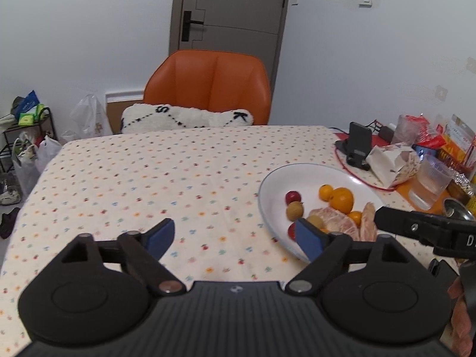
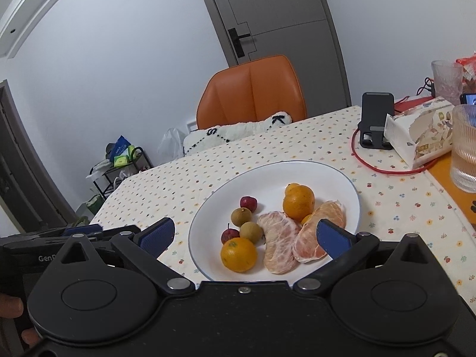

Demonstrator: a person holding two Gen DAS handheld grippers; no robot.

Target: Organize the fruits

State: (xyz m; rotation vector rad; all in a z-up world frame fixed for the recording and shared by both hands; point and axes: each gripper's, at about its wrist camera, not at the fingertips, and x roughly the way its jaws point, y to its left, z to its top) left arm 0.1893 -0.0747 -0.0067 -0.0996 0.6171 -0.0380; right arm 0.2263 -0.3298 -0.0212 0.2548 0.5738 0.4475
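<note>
A white plate (image 2: 327, 178) (image 1: 279, 181) on the dotted tablecloth holds oranges (image 2: 238, 254) (image 1: 342, 200), two peeled pomelo segments (image 2: 279, 242) (image 1: 336, 223), small red fruits (image 2: 248, 202) (image 1: 293, 197) and brown longans (image 2: 241, 216) (image 1: 294, 210). My right gripper (image 2: 244, 238) hovers open over the plate's near side, with nothing between its fingers. My left gripper (image 1: 235, 239) is open too, above the cloth just left of the plate, its right fingertip over the rim. The right gripper's body shows at the right edge of the left wrist view.
An orange chair (image 1: 208, 86) with a white cushion (image 1: 187, 117) stands at the table's far side. To the right of the plate are a phone stand (image 2: 375, 122), a tissue pack (image 2: 416, 132), ribbed glasses (image 2: 465, 148) and snack packets (image 1: 431, 139). A rack and bags (image 1: 29, 136) sit on the floor at left.
</note>
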